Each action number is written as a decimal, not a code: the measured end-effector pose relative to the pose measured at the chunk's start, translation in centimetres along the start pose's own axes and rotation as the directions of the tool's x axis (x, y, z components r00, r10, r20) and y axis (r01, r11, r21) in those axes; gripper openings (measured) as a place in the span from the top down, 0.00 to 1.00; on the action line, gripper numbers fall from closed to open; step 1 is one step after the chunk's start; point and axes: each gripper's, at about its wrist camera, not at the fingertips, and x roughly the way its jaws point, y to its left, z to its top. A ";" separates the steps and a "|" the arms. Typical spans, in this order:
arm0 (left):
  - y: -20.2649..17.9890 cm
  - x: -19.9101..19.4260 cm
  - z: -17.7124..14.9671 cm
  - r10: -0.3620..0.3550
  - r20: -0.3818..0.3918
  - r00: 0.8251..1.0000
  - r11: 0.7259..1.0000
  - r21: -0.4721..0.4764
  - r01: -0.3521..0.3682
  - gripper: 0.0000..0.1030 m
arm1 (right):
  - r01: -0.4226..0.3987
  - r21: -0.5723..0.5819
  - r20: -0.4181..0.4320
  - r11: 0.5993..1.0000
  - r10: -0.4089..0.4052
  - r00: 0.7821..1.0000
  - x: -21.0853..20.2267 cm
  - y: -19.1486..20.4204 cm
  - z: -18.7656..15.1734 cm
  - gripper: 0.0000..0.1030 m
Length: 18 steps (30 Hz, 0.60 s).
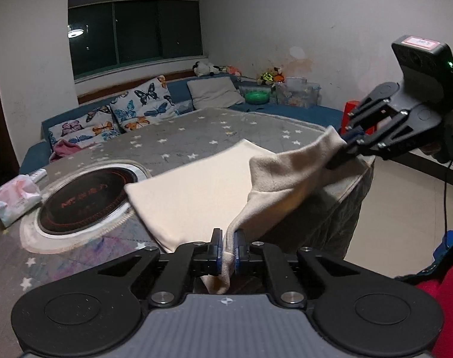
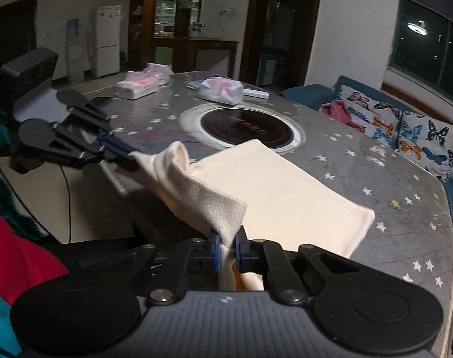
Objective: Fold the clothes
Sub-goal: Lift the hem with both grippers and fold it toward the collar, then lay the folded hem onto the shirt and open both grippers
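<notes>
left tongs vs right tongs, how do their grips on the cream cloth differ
In the left wrist view the left tongs sit low at the table's near edge, and the cream cloth rises from them. The right tongs are raised above the table's far edge, lifting their corner higher. The cloth sags between the two grips. Both are shut on the cloth's near edge, and the rest of it lies flat on the table.
</notes>
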 end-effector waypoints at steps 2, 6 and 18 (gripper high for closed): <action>0.4 0.2 0.7 0.009 0.015 1.000 1.000 -0.008 -0.009 0.92 | -0.002 -0.002 0.001 1.000 0.002 1.000 -0.3 0.1 0.5 0.92; 1.6 1.6 2.7 0.029 0.050 0.998 1.000 -0.011 -0.029 0.93 | 0.035 -0.004 0.022 0.999 -0.035 0.999 -0.1 -1.0 2.0 0.93; 7.6 12.0 8.5 0.105 0.026 0.994 0.995 0.002 -0.105 0.93 | 0.114 -0.022 -0.004 0.993 -0.115 0.993 5.4 -9.2 7.6 0.93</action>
